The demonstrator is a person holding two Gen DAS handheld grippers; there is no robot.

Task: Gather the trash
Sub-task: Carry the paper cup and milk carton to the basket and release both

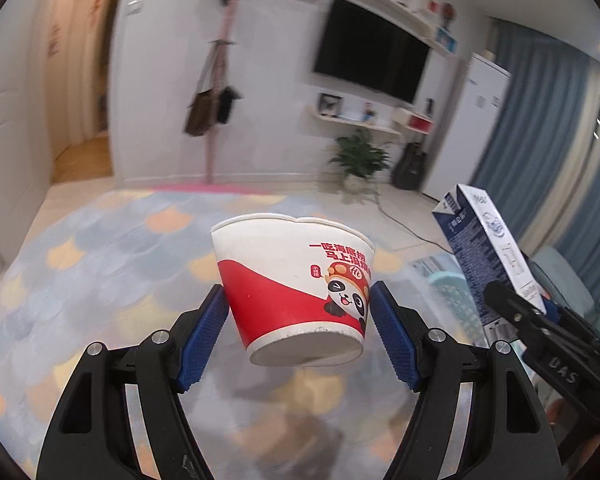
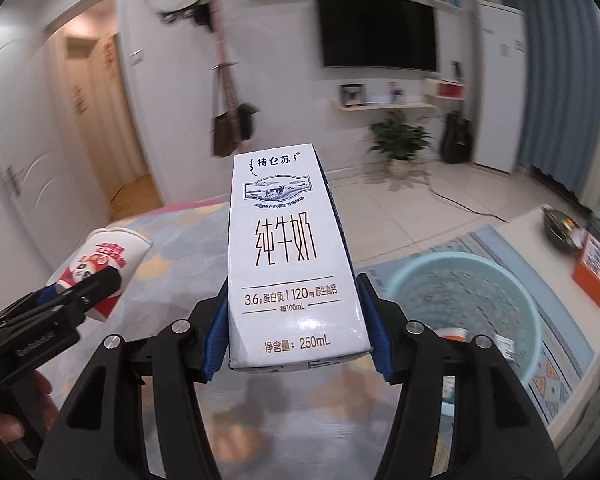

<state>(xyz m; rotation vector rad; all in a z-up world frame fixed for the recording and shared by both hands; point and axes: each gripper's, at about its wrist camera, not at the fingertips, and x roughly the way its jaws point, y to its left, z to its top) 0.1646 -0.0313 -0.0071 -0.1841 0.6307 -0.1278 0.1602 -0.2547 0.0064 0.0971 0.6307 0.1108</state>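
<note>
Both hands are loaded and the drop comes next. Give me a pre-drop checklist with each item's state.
1. Left gripper clamped on cup: ok, blue pads press both sides.
2. Right gripper clamped on carton: ok, held near its base.
3. Bin in sight: ok, lower right in the right wrist view, open top.
4. Room in bin: ok, only a few bits at the bottom.
5. Carton over bin: not ok, it sits left of the rim.
6. Cup over bin: not ok, it is further left than the carton.

Open rug ahead, basket mouth unobstructed
</note>
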